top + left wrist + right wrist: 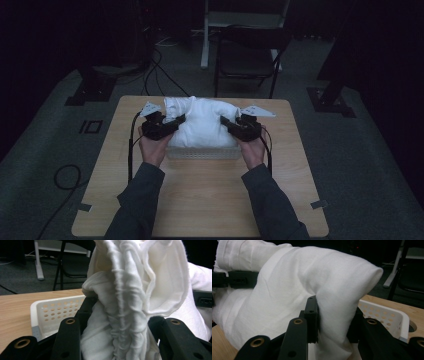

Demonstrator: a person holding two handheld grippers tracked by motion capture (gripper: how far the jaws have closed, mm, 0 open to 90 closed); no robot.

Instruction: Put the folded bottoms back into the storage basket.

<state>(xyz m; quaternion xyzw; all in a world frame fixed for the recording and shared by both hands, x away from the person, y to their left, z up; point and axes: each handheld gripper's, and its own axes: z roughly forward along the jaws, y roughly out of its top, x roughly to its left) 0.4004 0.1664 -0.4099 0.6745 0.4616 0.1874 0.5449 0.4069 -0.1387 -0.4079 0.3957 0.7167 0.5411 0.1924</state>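
A bulky white cloth (202,122) bulges out of a white perforated basket (202,152) at the middle of the wooden table (200,200). My left gripper (179,120) grips the cloth's left side; in the left gripper view the bunched, wrinkled white cloth (125,312) is pinched between the black jaws, my left gripper (117,325) being shut on it. On the cloth's right side sits my right gripper (225,121). Seen from the right gripper view, a thick fold of the white cloth (317,290) is squeezed between the jaws of my right gripper (334,320). The basket (384,315) lies just beyond it.
A dark folding chair (247,55) and a white frame leg (206,35) stand beyond the table's far edge. Cables (160,75) run over the grey floor. Bare tabletop lies between the basket and the person's sleeves (140,200).
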